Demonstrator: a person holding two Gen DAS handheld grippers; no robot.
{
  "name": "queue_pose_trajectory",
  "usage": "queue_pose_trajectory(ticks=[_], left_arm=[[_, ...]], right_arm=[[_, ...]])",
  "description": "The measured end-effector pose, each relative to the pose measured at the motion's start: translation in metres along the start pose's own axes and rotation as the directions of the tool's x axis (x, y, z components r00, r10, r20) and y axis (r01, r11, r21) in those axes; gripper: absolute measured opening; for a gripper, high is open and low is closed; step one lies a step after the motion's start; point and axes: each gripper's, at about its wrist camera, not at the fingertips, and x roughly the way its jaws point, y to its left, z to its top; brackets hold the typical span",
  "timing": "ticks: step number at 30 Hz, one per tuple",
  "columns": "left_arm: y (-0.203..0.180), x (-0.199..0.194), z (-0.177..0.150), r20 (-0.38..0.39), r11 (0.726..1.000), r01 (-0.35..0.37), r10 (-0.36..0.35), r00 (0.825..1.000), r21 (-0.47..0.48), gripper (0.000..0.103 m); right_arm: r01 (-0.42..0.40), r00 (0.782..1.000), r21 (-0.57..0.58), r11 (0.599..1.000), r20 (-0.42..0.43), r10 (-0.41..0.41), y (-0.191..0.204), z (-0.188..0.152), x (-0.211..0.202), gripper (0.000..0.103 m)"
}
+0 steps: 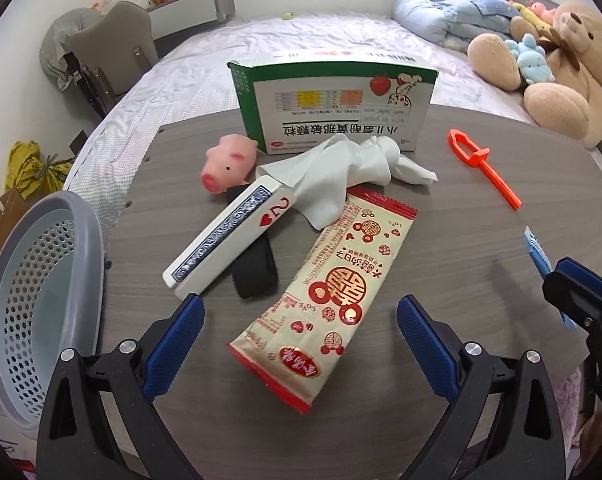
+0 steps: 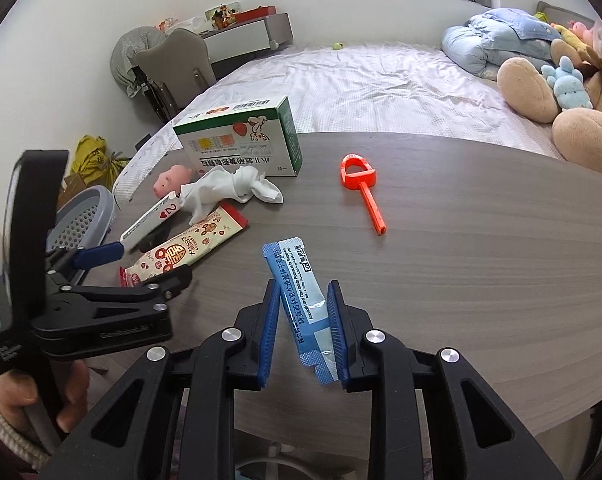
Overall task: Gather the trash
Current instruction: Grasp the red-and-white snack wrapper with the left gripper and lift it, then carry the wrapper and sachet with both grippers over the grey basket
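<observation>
Behind the grey surface (image 1: 441, 216) lies a bed. Your left gripper (image 1: 301, 332), jaws spread, straddles the red-and-cream wrapper (image 1: 321, 292); the basket (image 1: 41, 300) sits left. Your right gripper (image 2: 303, 320) pinches the blue sachet (image 2: 301, 300); carry it there next.
</observation>
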Motion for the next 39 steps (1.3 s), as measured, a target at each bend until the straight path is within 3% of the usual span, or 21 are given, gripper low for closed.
queue_pose_trajectory(ticks=[6,10,14,25,34,39], left_arm=[[-0.006,0.007,0.005,-0.018,0.999,0.045,-0.045,0.999,0.011,0.081],[-0.013,0.003,0.005,-0.024,0.996,0.09,-0.09,0.996,0.024,0.053],[-0.019,-0.003,0.001,-0.033,0.994,0.11,-0.109,0.993,0.023,0.039],[-0.002,-0.034,-0.014,0.007,0.993,0.116,-0.116,0.993,-0.023,0.032],[0.039,-0.081,-0.02,0.132,0.996,0.048,-0.039,0.99,-0.071,0.032],[0.078,-0.092,-0.021,0.153,0.993,0.001,0.018,0.988,-0.122,0.032]], right_arm=[[-0.026,1.0,0.023,0.999,0.004,0.026,-0.006,-0.003,-0.004,0.024],[-0.031,1.0,0.04,0.999,0.008,0.03,-0.01,-0.004,-0.006,0.024],[-0.03,1.0,0.054,0.998,0.003,0.03,-0.012,-0.006,-0.006,0.024],[-0.032,0.999,0.043,0.999,0.0,0.032,-0.002,-0.007,-0.008,0.024],[-0.051,0.999,-0.004,0.999,0.012,0.051,0.029,0.003,-0.014,0.024],[-0.083,0.996,-0.057,0.995,0.015,0.084,0.062,0.018,-0.007,0.024]])
